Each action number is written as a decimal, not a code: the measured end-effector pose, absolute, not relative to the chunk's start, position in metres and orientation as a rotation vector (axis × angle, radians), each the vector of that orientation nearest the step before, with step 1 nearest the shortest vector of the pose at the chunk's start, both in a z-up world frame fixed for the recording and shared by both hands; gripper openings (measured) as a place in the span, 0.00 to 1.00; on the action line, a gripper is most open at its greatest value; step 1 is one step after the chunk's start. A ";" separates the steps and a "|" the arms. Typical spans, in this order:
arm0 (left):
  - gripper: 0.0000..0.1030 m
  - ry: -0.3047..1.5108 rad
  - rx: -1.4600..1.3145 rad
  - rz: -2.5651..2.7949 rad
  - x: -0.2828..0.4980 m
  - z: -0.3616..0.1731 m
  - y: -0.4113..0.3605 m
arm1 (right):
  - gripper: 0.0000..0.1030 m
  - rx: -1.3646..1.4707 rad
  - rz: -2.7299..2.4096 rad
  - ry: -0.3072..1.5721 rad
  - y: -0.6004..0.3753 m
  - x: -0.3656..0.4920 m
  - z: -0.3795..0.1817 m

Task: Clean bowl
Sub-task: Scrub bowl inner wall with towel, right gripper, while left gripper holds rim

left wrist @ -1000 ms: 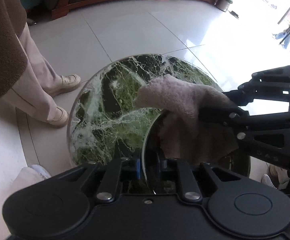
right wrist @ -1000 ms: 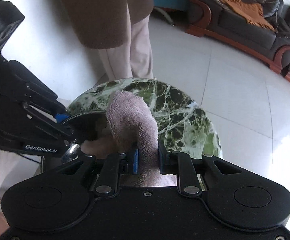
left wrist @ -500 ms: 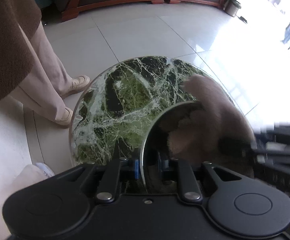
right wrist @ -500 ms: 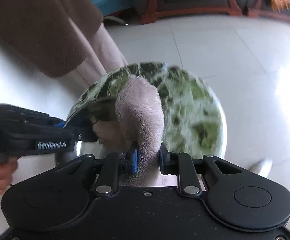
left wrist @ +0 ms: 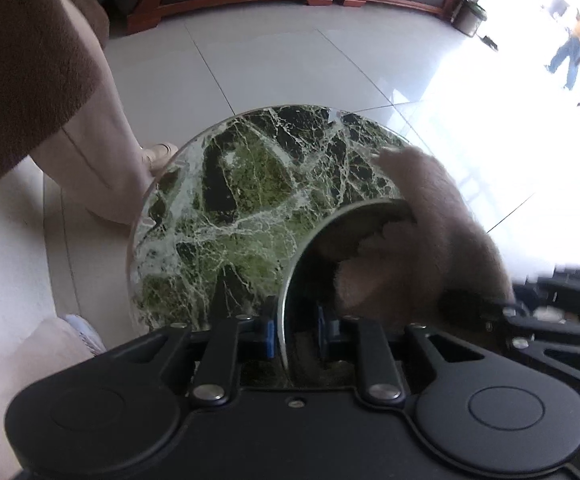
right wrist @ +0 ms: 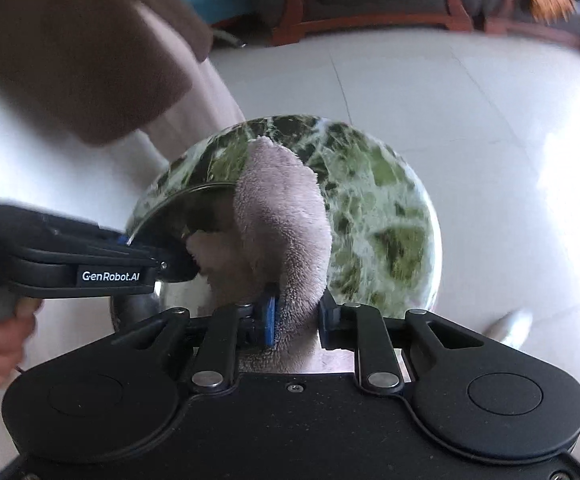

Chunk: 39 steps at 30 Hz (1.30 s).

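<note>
While the left gripper, jaws easing apart, straddles the thin rim of the stiff, slippery metal bowl at the marble table's near edge, the right gripper clamps the soft cloth inside it

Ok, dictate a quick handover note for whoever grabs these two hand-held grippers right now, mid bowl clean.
Left hand-held gripper: straddles the bowl rim, steadying it tilted above the table; its jaws are opening, so the hold may be loosening.
Right hand-held gripper: shut on the cloth, which is pushed into the bowl.
Done: bowl and cloth both picked up, cloth is inside the bowl.
Left: finish wiping, set bowl and cloth down. How clean the bowl is cannot be judged from here.
</note>
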<state>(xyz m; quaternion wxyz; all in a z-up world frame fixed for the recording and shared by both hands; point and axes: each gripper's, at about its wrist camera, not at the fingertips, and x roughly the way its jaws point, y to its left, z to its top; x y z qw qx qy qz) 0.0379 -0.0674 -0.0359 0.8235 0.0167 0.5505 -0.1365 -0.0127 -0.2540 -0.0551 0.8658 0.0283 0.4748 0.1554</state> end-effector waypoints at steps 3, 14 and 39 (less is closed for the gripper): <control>0.19 1.171 0.034 -0.289 0.036 -0.036 -0.066 | 0.18 0.048 0.348 0.954 -0.252 0.010 -0.046; 0.20 1.156 -0.004 -0.256 0.033 -0.038 -0.068 | 0.19 0.108 0.296 1.007 -0.256 -0.016 -0.057; 0.19 1.070 -0.060 -0.243 0.051 -0.022 -0.061 | 0.22 0.463 0.243 1.010 -0.286 -0.029 -0.075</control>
